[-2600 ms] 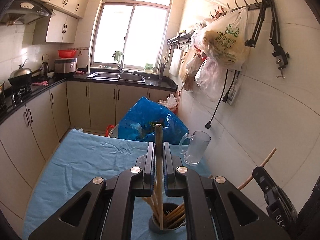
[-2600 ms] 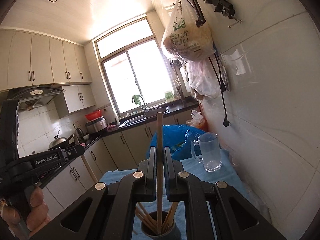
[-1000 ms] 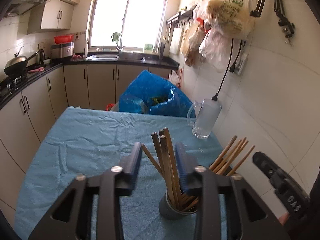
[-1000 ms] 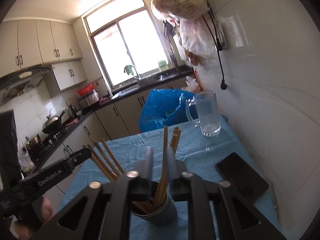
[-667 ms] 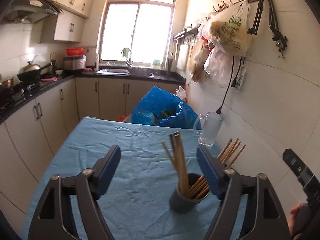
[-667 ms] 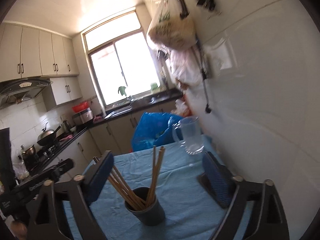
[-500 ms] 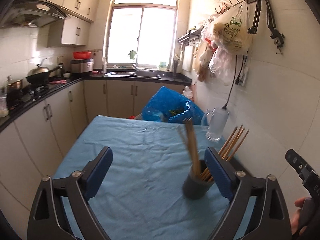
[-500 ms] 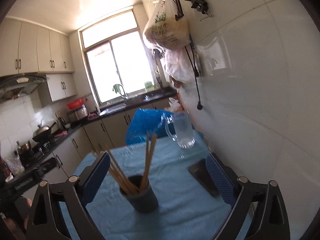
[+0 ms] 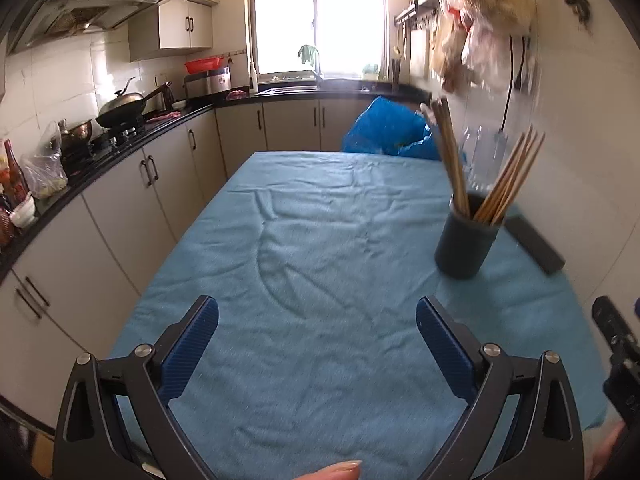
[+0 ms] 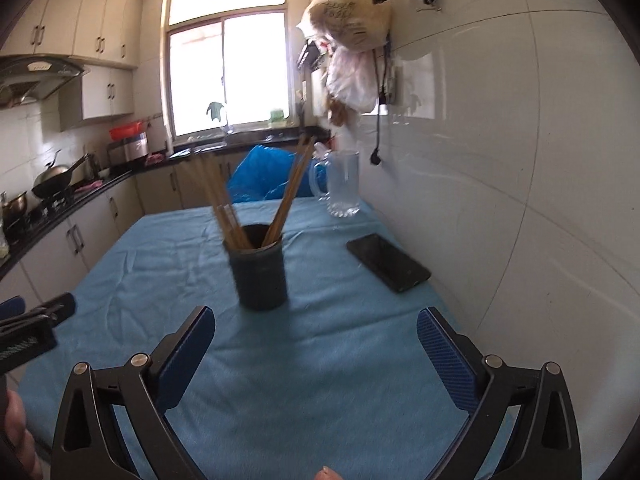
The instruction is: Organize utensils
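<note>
- Left wrist view: the left gripper [image 9: 316, 332] is seen with its blue-padded fingers [image 9: 191, 342] spread wide and opening further over the blue tablecloth [image 9: 312, 240]; nothing is held between them.
- A dark cup [image 9: 466, 240] is stood on the cloth ahead and to the right, well apart from the fingertips, near the tiled wall.
- Wooden chopsticks [image 9: 450, 160] are held upright in that cup in two bunches, one leaned left and one leaned right.
- A black phone [image 9: 534, 242] is laid flat just beside the cup on its wall side.
- Part of the right gripper is seen at the right edge of this view.
- Right wrist view: the right gripper [image 10: 316, 334] is shown with its fingers spread apart and nothing between them; only cloth is seen below.
- The cup [image 10: 259, 270] is stood ahead of it, slightly left of centre, clear of both pads.
- The phone [image 10: 388, 262] is laid to the right of the cup, and a glass mug [image 10: 342, 184] is stood further back by the wall.
- A blue plastic bag [image 10: 264, 174] is seen behind the table's far edge.
- A fingertip is glimpsed at the bottom edge of each view.
</note>
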`<state>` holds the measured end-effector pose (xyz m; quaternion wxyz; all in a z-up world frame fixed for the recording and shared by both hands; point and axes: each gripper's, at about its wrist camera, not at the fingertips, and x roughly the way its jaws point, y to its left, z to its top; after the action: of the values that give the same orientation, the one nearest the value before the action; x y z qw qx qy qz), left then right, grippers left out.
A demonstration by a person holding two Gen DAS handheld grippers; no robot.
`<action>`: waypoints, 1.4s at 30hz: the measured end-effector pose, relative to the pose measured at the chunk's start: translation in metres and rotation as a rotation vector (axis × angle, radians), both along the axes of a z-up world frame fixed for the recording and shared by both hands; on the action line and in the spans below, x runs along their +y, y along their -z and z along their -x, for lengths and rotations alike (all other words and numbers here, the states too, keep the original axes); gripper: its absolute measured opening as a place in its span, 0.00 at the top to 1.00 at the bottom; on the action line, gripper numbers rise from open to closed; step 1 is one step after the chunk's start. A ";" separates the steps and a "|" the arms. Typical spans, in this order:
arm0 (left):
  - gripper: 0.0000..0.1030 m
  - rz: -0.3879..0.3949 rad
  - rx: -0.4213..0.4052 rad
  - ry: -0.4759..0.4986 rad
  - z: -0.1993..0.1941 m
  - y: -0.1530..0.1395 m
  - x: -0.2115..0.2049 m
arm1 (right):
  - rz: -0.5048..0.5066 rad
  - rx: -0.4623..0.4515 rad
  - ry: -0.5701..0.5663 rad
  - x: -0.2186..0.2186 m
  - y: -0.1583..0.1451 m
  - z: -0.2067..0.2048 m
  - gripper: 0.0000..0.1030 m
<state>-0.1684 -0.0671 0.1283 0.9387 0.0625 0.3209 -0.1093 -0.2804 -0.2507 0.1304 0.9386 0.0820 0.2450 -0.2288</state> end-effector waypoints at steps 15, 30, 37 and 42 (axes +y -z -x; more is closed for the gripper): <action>0.04 0.019 0.020 0.009 0.053 -0.007 0.007 | 0.020 -0.053 0.021 0.023 -0.011 0.051 0.00; 0.04 -0.042 -0.071 -0.041 0.078 -0.015 0.015 | 0.010 -0.046 0.036 0.030 -0.010 0.052 0.00; 0.04 -0.063 -0.072 -0.022 0.084 -0.009 0.012 | 0.024 -0.034 0.015 0.038 -0.007 0.052 0.00; 0.04 -0.060 -0.051 -0.028 0.080 -0.006 0.013 | 0.021 -0.028 0.008 0.040 -0.004 0.047 0.00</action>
<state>-0.2487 -0.0542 0.1346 0.9458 0.0887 0.3008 -0.0847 -0.3278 -0.2111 0.1343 0.9418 0.0764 0.2290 -0.2340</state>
